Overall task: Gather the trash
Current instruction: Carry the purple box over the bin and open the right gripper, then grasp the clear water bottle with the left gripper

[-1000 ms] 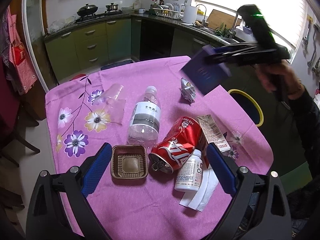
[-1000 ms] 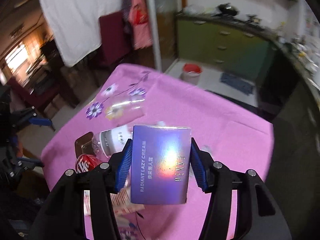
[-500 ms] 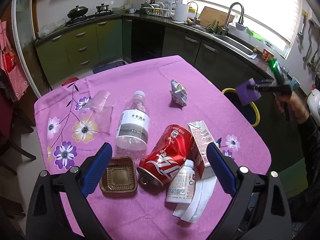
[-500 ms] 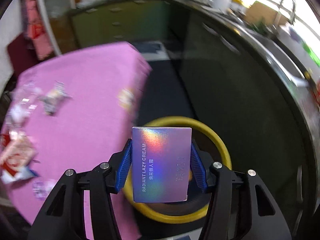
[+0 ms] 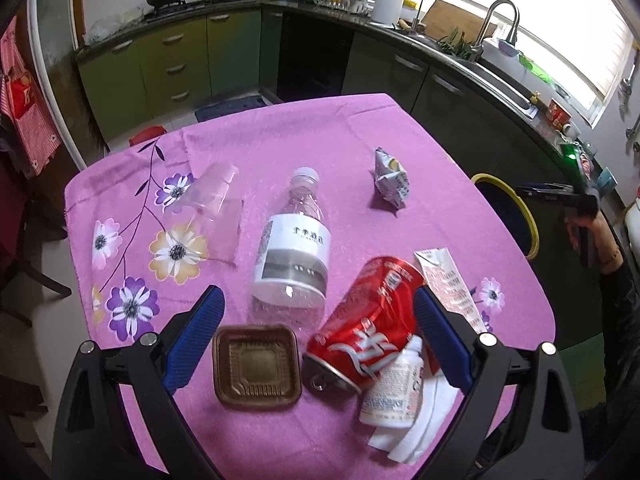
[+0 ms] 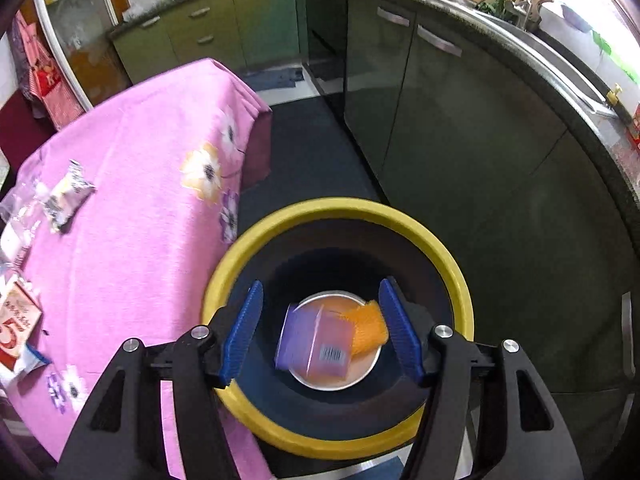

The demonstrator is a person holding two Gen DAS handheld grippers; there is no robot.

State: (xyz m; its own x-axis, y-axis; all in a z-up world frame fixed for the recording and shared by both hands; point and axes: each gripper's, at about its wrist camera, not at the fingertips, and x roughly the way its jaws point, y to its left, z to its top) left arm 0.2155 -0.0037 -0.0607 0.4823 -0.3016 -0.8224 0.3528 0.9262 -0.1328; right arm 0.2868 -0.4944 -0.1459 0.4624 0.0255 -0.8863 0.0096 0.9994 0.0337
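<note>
My right gripper hangs over the yellow-rimmed bin, its jaws opening with nothing pressed between the pads. The purple cream box, blurred, is down inside the bin beside an orange piece. My left gripper stands open low over the pink-clothed table, straddling a brown plastic tray, a red cola can and a small white bottle. Beyond lie a clear water bottle, a milk carton, a crumpled wrapper and clear plastic cups. The right gripper shows at the far right.
White tissue lies under the small bottle at the table's near edge. Dark kitchen cabinets run close behind the bin. A person's hand and dark sleeve are at the right of the left wrist view.
The right gripper swung from over the table to above the bin, opened and let go of the purple box, which dropped in. The left gripper moved slightly closer over the can and tray.
</note>
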